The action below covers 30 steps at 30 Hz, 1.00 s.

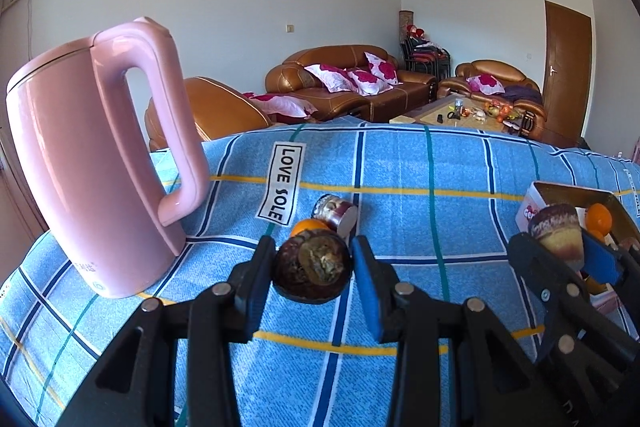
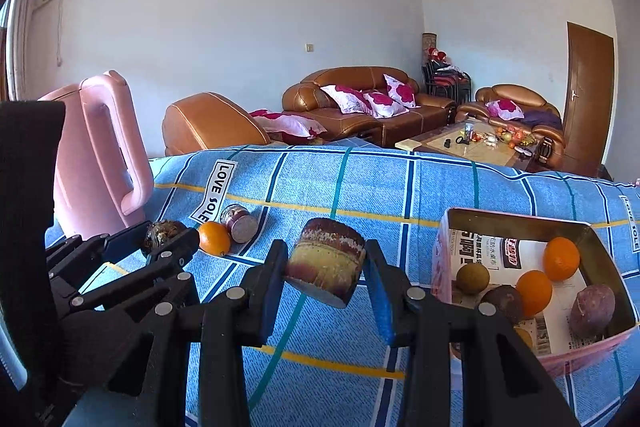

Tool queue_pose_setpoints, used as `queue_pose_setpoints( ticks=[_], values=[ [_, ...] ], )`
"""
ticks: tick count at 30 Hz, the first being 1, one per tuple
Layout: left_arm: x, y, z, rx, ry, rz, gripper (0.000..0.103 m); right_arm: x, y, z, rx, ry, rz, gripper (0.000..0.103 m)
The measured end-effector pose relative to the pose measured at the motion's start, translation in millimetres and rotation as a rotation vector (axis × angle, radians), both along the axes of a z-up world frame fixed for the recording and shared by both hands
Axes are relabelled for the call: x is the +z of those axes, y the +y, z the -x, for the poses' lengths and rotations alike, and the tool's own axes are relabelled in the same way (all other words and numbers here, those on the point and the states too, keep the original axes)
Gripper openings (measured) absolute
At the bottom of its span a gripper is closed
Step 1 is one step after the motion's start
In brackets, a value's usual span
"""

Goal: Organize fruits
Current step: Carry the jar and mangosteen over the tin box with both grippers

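Fruit halves sit clamped in both my grippers, left (image 1: pixel 314 267) and right (image 2: pixel 325 269), above the cloth; I'd lower each level into the box (image 2: pixel 520 223) before releasing

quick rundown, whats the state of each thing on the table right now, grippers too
left gripper: shut on a dark round fruit, lifted off the cloth
right gripper: shut on a cut fruit piece, held above the cloth
kettle: upright, lid closed
box: open, fruit inside
loose orange: lying on the cloth
second cut piece: on its side beside that orange
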<state>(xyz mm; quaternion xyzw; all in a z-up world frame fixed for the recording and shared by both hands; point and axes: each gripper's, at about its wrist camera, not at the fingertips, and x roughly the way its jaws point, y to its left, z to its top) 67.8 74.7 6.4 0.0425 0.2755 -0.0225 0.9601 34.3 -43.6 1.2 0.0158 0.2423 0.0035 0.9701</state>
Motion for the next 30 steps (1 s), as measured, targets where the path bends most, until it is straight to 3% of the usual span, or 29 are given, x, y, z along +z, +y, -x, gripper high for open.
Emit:
queue_pose_setpoints(
  ticks=[30],
  values=[
    [0, -13, 27, 0.051, -0.008, 0.05, 0.041, 1, -35, 29, -0.044, 0.018, -0.001, 0.041]
  ],
)
